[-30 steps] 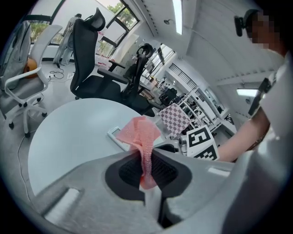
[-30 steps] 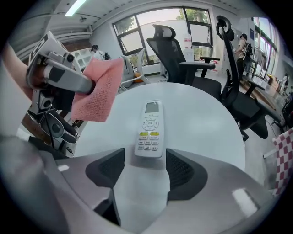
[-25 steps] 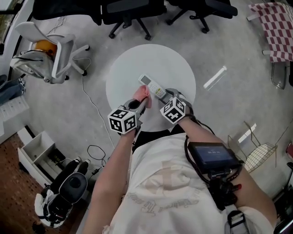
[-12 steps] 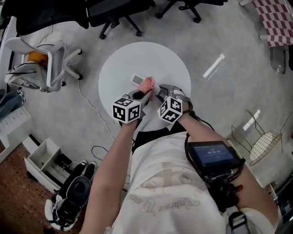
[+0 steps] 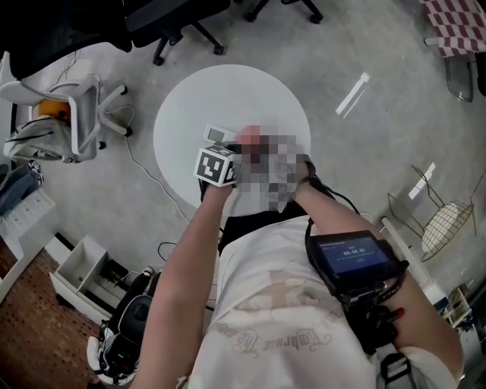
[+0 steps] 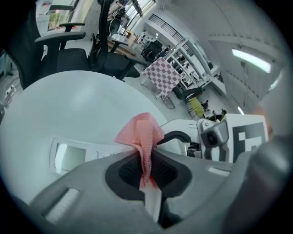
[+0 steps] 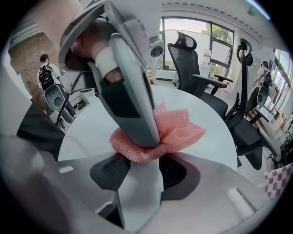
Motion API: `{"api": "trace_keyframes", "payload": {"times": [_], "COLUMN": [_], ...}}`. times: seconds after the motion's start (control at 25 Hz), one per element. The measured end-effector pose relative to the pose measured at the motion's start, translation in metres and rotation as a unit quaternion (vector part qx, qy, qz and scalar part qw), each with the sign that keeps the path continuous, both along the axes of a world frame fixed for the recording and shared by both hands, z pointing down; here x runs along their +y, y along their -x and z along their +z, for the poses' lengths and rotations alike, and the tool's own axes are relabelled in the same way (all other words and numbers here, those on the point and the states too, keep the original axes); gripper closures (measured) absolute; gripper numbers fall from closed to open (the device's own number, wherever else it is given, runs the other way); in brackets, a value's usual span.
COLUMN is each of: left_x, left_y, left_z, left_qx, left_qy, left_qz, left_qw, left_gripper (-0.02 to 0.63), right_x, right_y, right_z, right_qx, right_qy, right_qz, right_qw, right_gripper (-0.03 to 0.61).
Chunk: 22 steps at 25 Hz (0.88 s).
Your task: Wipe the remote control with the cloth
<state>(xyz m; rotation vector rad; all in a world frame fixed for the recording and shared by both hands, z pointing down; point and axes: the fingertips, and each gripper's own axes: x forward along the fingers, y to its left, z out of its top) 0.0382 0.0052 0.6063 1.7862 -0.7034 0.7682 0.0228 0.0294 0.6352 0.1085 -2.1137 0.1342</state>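
Note:
The white remote control [image 5: 216, 134] lies on the round white table [image 5: 228, 91]. My left gripper [image 5: 241, 148] is shut on the pink mesh cloth [image 6: 142, 132]. It holds the cloth low over the remote [image 6: 68, 155], touching or just above it. In the right gripper view the cloth [image 7: 178, 132] bunches under the left gripper's finger [image 7: 132, 91], just ahead of my right gripper [image 7: 144, 169]. That gripper's jaws are closing, with the remote's near end [image 7: 139, 192] between the pads and both pads against its sides. A mosaic patch hides the right gripper in the head view.
Black office chairs [image 5: 175, 23] stand beyond the table, and a white chair [image 5: 68, 99] stands to its left. A white tube [image 5: 353, 93] lies on the floor at the right. A wire rack [image 5: 444, 224] is at the right, and cables [image 5: 144, 163] trail on the left.
My left gripper has carried the cloth down and to the right along the remote, ending close beside the right gripper. The right gripper has stayed at the remote's near end.

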Motion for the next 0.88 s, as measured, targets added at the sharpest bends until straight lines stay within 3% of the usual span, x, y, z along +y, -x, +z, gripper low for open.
{"api": "trace_keyframes", "payload": {"times": [0.16, 0.4, 0.68, 0.88], "left_x": [-0.004, -0.013, -0.016, -0.020], "left_y": [0.012, 0.060, 0.078, 0.096], "left_z": [0.003, 0.009, 0.011, 0.014], "left_qx": [-0.035, -0.089, -0.102, -0.127], "left_qy": [-0.021, -0.025, -0.044, -0.042], "left_qz": [0.010, -0.028, -0.003, -0.027], "left_qw": [0.9991, 0.9954, 0.9938, 0.9906], "left_gripper": [0.594, 0.594, 0.592, 0.592], "right_x": [0.000, 0.000, -0.001, -0.002], "right_y": [-0.001, -0.003, -0.004, -0.005], "right_z": [0.000, -0.001, -0.001, -0.001], "right_qx": [0.002, 0.004, 0.005, 0.005], "right_qy": [0.000, 0.001, 0.001, -0.001], "right_qz": [0.006, 0.005, 0.000, -0.001], "right_qw": [1.000, 1.000, 1.000, 1.000], "right_gripper": [0.376, 0.376, 0.376, 0.376]}}
